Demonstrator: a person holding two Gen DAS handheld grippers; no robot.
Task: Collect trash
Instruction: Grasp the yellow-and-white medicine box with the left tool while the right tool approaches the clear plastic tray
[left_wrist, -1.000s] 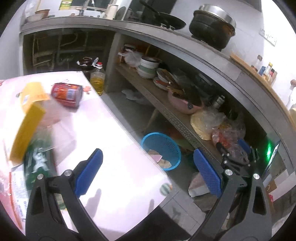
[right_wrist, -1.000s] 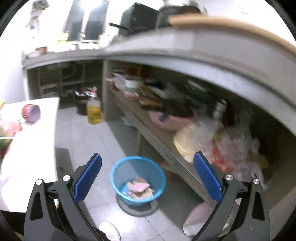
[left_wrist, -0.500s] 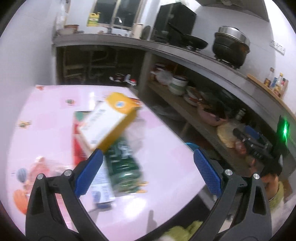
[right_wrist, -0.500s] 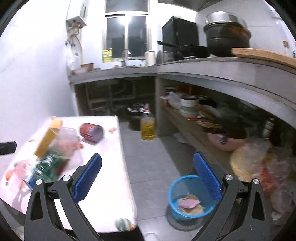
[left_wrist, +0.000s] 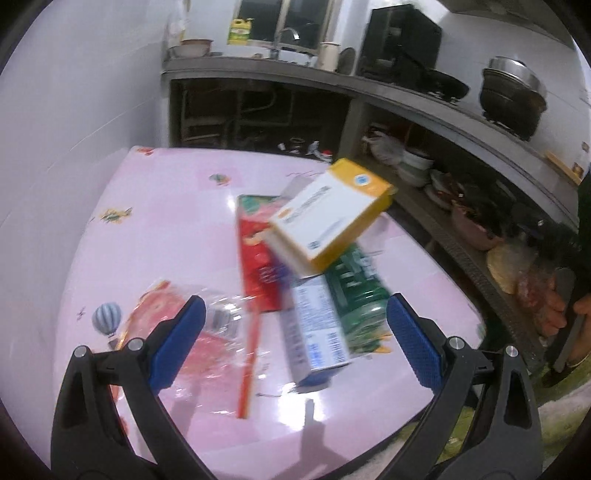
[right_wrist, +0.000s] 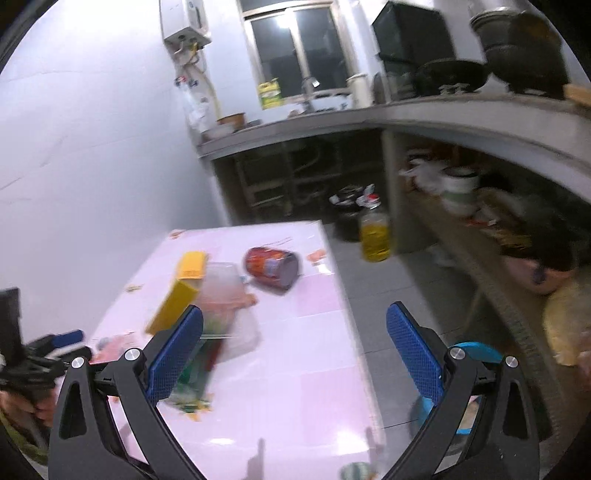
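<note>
1. Yellow-and-white box (left_wrist: 332, 210) sits tilted on top of a heap of wrappers: a red packet (left_wrist: 258, 258), a green packet (left_wrist: 358, 295), and a blue-grey carton (left_wrist: 317, 325), mid-table.
2. Pink table (left_wrist: 166, 229) also bears a red can (right_wrist: 271, 266) lying on its side.
3. Left gripper (left_wrist: 291, 341) hovers over the heap, jaws spread, empty.
4. Right gripper (right_wrist: 293, 354) is spread wide too, holding nothing.
5. Blue basket (right_wrist: 476, 350) stands on the floor beside the table.
</note>
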